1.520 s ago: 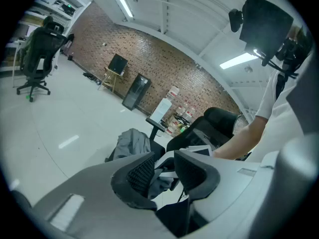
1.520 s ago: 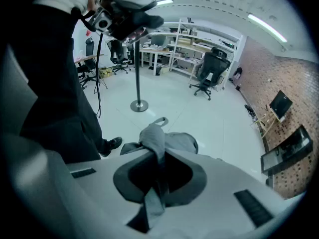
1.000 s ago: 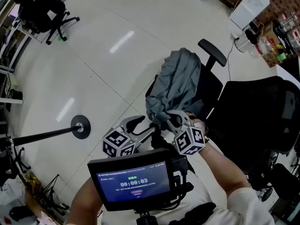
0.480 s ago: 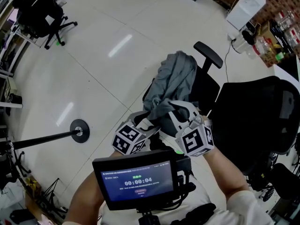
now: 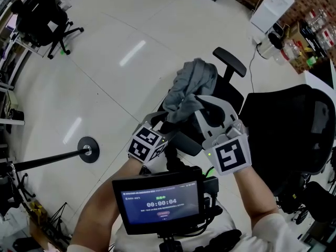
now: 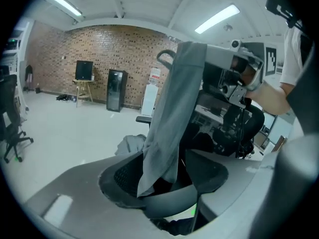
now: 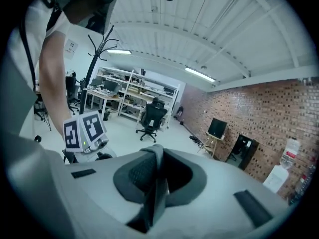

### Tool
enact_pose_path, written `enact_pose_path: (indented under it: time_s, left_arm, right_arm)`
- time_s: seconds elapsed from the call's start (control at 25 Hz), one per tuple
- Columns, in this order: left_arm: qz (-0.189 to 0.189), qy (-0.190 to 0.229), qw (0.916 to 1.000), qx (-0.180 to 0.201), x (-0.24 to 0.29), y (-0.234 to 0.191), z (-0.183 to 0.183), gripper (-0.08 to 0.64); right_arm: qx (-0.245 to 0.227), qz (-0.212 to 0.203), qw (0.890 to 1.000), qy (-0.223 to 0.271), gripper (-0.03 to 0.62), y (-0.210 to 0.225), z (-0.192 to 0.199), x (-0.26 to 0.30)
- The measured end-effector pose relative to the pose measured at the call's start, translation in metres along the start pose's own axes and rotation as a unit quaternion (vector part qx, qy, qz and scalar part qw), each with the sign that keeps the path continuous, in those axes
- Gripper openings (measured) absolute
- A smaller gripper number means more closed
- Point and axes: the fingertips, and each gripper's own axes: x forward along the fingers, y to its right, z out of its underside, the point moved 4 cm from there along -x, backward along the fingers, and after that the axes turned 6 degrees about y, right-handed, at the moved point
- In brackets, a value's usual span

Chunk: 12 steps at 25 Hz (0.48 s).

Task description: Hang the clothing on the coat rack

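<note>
Raised higher above the office chair point(image 5: 231, 63), grey garment point(image 5: 190, 84) sits centre frame, pinched by right tool point(image 5: 203, 103). Left tool point(image 5: 167, 124) jaws are closing around hanging cloth, not yet gripping. Coat rack point(image 5: 87, 151) unreached.

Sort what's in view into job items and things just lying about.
Job: grey garment; coat rack; right gripper, shut on the garment; left gripper, fingers closing with the garment between them.
Lying about: black office chair; far office chair; white unit.

A black office chair point(image 5: 231, 96) carries grey clothing point(image 5: 191, 85).
</note>
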Motion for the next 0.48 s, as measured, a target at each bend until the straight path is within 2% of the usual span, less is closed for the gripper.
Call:
enact_pose_path:
  time_s: [0.32,0.48]
  left_arm:
    - [-0.004,-0.010,0.9993,0.035,0.026,-0.005,-0.027,0.270]
    - [-0.024,-0.003,0.9989,0.039,0.033,-0.017,-0.040,0.224]
  right_arm:
    - [0.003,0.027,0.999,0.030,0.011,0.038,-0.041,-0.004]
    - [-0.023,0.023,0.998,0.050,0.011,0.048,-0.063,-0.002]
